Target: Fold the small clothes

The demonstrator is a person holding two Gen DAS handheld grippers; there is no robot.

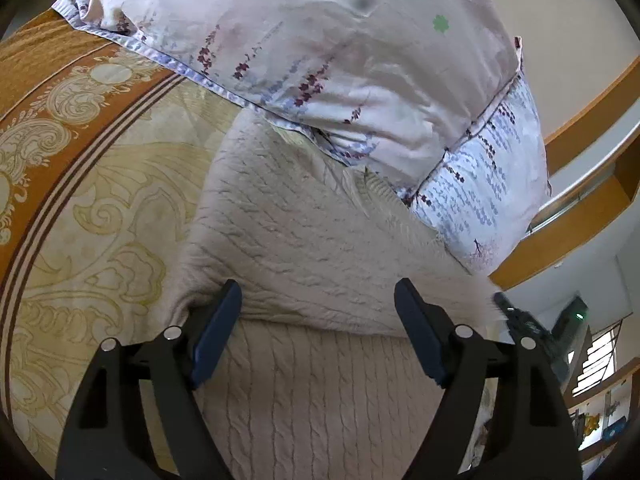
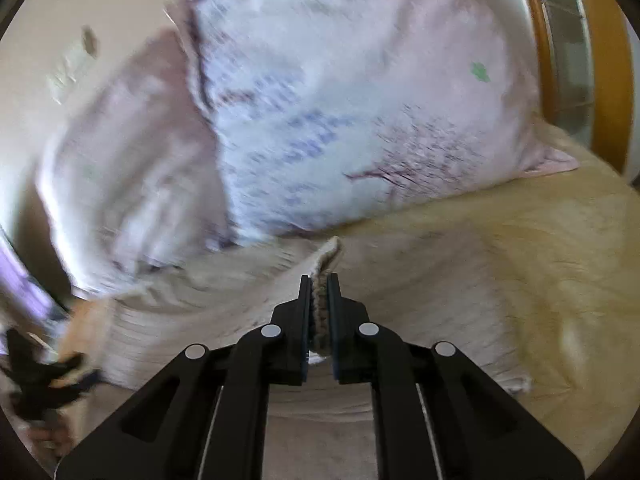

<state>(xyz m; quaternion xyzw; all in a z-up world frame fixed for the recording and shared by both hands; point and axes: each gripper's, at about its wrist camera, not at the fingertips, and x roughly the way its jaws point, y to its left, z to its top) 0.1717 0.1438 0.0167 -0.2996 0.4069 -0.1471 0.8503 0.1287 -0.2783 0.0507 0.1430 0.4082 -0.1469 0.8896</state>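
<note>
In the left wrist view, your left gripper stands wide apart, released, low in the frame over the beige cable-knit sweater, which fills the centre on the patterned bedspread. The floral pillow lies above it. In the right wrist view, your right gripper is clenched on a sweater edge, centre frame.

Light: soft daylight, even, faint shadows | Left wrist view: sharp, slight blur far right | Right wrist view: heavy motion blur on pillow | Edges: fisheye bending, dark corners
</note>
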